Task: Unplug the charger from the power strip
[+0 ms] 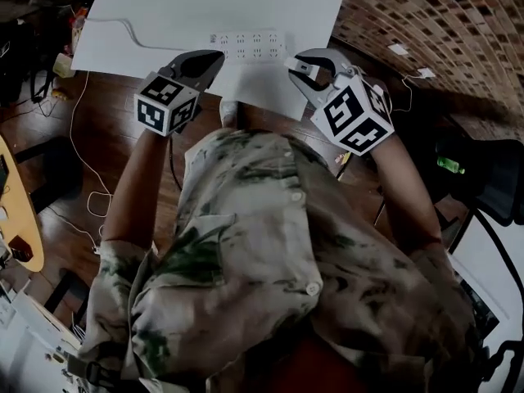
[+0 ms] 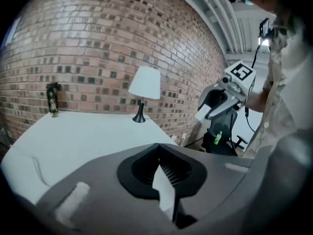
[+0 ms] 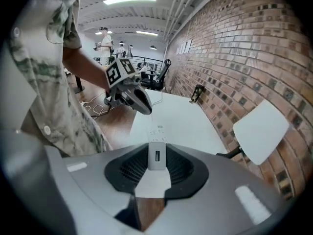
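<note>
The white power strip (image 1: pixel 246 45) lies near the front edge of the white table (image 1: pixel 164 15), its sockets bare; it also shows past the jaws in the right gripper view (image 3: pixel 157 131). My right gripper (image 1: pixel 309 70) hovers off the strip's right end, shut on a small white charger (image 3: pixel 156 156) whose USB port faces the camera. The left gripper view shows that same charger (image 2: pixel 204 113) in the right gripper's jaws. My left gripper (image 1: pixel 211 58) hangs just left of the strip above the table edge, jaws shut with nothing between them.
The strip's white cable (image 1: pixel 123 27) runs left across the table. A lamp (image 2: pixel 145 84) and a dark bottle (image 2: pixel 52 99) stand by the brick wall. More cables lie on the wooden floor (image 1: pixel 78 137). An office chair (image 2: pixel 225 141) stands beyond the table.
</note>
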